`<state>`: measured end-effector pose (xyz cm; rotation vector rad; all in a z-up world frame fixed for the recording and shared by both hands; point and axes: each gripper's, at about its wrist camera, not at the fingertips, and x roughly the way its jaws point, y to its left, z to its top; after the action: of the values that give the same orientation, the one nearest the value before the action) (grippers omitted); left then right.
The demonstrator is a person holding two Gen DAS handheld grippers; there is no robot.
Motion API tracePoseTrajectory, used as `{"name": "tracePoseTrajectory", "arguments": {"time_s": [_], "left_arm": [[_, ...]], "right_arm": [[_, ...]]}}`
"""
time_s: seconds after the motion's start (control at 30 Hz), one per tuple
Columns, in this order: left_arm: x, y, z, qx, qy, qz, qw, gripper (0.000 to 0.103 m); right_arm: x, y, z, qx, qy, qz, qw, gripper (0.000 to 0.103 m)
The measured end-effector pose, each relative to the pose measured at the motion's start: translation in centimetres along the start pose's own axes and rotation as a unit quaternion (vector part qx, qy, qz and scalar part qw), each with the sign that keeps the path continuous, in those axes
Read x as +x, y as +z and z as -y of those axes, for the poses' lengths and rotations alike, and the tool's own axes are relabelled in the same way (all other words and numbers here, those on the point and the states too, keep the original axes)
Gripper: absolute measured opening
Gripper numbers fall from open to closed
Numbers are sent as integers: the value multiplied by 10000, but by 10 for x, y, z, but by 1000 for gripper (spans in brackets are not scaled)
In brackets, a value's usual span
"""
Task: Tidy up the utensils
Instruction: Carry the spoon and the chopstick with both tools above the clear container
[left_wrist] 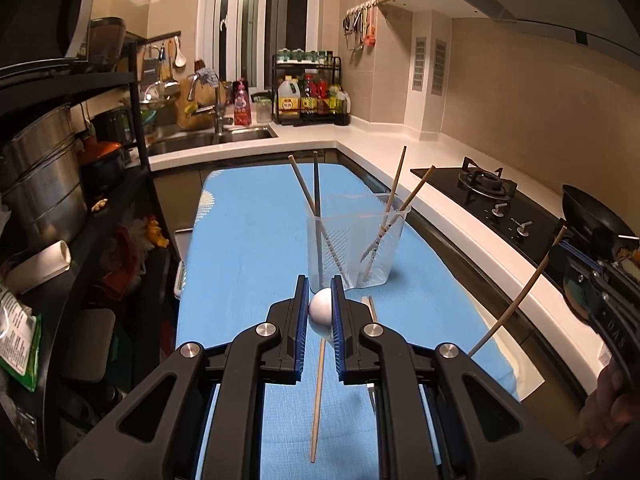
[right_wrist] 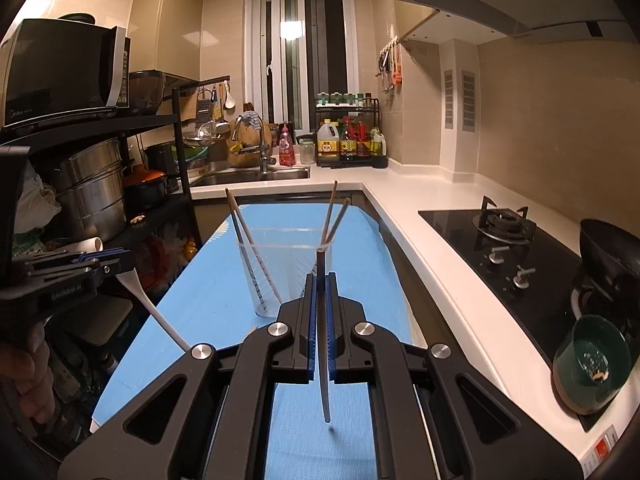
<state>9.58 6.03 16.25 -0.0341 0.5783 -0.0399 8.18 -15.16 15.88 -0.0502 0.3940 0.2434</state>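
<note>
While my left gripper [left_wrist: 320,292] clamps a white spoon [left_wrist: 320,310], only the right wrist view shows my right gripper [right_wrist: 321,280] pinching a chopstick [right_wrist: 324,360].

Six chopsticks [left_wrist: 316,184], one spoon [left_wrist: 320,308], one cup [left_wrist: 356,248]

Bare blue mat [left_wrist: 248,240] left of the clear cup [left_wrist: 352,248]; chopsticks [left_wrist: 316,184] fanning above its mouth; shelf rack [left_wrist: 140,120] crowding left, counter [left_wrist: 440,208] right.
</note>
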Motion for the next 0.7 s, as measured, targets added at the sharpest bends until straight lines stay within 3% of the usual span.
{"name": "tracePoseTrajectory", "arguments": {"time_s": [0.43,0.7], "left_arm": [[35,97,-7,240,-156,-162,9995,11],[51,166,-5,219,-296,233,9990,11]], "right_arm": [[42,90,-5,-98,262,428,9987,4],[63,159,-20,-230,438,965,9941,4]]}}
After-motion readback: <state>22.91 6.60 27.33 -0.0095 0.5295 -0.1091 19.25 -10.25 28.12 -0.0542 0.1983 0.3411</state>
